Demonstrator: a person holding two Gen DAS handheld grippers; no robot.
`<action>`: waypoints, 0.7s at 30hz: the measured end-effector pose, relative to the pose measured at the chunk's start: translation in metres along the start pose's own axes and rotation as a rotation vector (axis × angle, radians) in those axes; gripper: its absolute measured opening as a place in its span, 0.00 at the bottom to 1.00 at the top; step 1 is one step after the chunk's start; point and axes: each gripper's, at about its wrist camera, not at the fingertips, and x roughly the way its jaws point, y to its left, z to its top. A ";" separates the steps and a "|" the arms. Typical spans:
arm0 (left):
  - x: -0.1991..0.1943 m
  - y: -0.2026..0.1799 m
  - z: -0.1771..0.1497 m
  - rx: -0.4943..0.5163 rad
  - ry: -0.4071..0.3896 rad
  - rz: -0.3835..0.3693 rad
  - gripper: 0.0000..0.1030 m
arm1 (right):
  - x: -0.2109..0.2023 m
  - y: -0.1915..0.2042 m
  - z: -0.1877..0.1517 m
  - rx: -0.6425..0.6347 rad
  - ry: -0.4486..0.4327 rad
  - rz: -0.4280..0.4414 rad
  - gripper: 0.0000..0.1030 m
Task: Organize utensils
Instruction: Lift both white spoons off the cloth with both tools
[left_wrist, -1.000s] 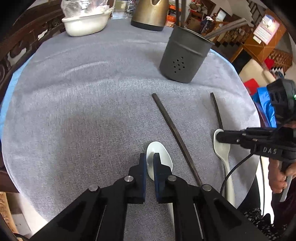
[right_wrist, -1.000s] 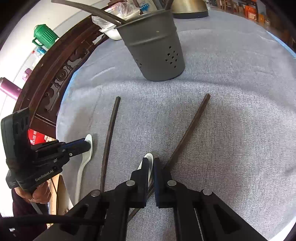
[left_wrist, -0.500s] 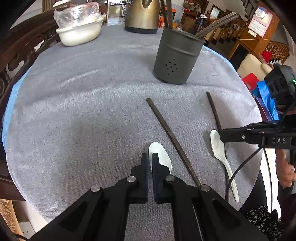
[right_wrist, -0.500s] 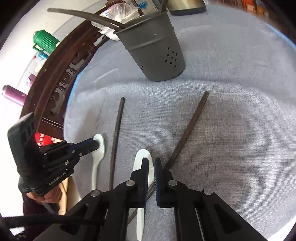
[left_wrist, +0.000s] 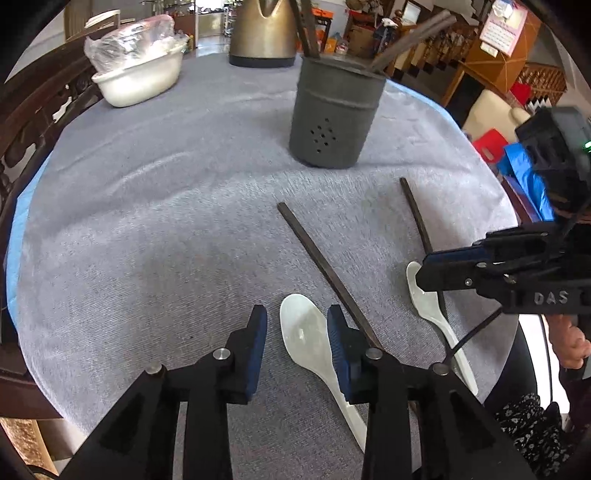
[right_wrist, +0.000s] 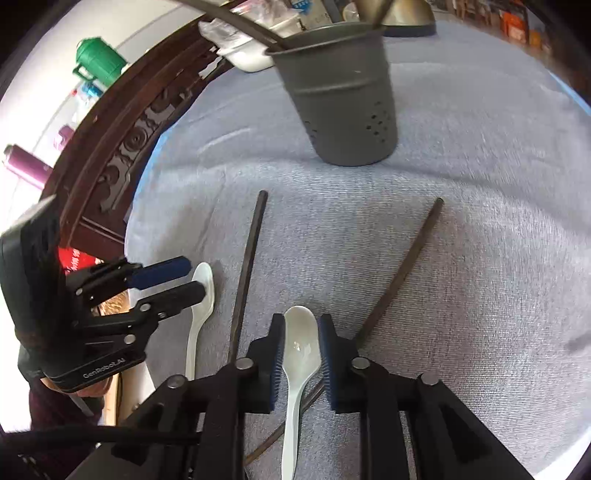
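Two white ceramic spoons and two dark chopsticks lie on the grey cloth before a grey perforated utensil holder. My left gripper is open, its jaws either side of one white spoon. My right gripper is open around the other white spoon; in the left wrist view that spoon lies under the right gripper. One chopstick lies between the spoons, the other further right. The holder holds several dark chopsticks.
A white bowl covered with plastic film and a brass kettle stand at the far side of the round table. A carved dark wooden chair stands by the table edge. The table edge is close to the right spoon.
Both grippers were shut and have opened. Each now has its jaws either side of a white spoon lying on the cloth. Both views have moved closer to the holder.
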 end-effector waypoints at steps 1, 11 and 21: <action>0.003 -0.001 0.000 0.008 0.008 -0.006 0.33 | 0.001 0.003 0.000 -0.013 0.004 -0.009 0.25; 0.007 -0.002 0.000 0.006 0.010 -0.018 0.08 | 0.018 0.017 -0.003 -0.077 0.063 -0.078 0.28; 0.004 -0.008 0.003 0.032 -0.007 0.009 0.07 | 0.026 0.035 -0.004 -0.139 0.083 -0.132 0.33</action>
